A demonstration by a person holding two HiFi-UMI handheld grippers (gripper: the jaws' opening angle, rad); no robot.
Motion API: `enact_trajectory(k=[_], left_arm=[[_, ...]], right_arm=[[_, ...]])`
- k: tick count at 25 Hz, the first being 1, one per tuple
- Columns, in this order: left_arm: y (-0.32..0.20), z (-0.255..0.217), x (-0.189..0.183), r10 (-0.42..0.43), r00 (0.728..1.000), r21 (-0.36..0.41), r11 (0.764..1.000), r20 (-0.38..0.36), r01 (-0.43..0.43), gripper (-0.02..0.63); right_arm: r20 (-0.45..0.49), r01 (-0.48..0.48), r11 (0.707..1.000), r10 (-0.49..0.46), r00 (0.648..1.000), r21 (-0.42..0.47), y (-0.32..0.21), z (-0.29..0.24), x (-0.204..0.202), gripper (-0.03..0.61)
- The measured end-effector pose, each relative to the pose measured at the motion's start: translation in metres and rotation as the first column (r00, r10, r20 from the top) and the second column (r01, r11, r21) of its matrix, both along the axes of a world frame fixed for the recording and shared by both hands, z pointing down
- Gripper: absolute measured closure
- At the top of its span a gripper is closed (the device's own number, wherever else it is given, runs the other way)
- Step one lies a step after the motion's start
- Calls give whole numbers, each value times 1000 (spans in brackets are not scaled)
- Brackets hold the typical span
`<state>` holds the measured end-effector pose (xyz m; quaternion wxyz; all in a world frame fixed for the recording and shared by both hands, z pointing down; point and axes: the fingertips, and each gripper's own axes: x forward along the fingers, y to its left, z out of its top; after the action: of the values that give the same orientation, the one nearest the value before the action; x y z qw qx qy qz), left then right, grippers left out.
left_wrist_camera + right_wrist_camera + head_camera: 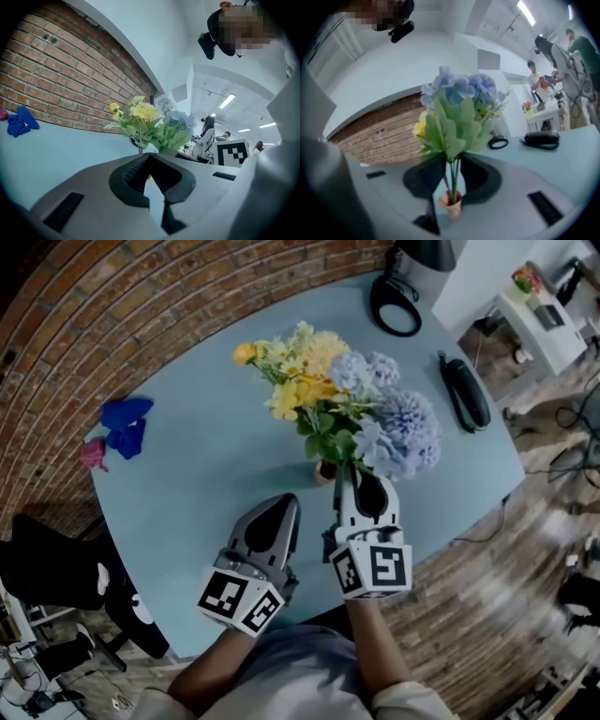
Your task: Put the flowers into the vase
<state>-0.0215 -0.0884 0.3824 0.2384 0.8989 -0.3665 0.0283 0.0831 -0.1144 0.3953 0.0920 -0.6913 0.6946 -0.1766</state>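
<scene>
Against brick wall point(141, 296), blue table point(202, 460)

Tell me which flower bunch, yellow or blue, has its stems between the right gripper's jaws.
The blue bunch: its green stems pass between the right gripper's parted jaws into the small vase. The yellow bunch sits farther off, clear of the jaws.
</scene>
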Motion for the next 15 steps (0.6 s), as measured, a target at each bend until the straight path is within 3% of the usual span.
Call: enact_trajectory(k=[15], left_arm=[[7,-3,-2,7,1000,3,1000,-15,-7,597]], right_arm=[[-29,118,989,-121,992,-88,15,14,-24,322]])
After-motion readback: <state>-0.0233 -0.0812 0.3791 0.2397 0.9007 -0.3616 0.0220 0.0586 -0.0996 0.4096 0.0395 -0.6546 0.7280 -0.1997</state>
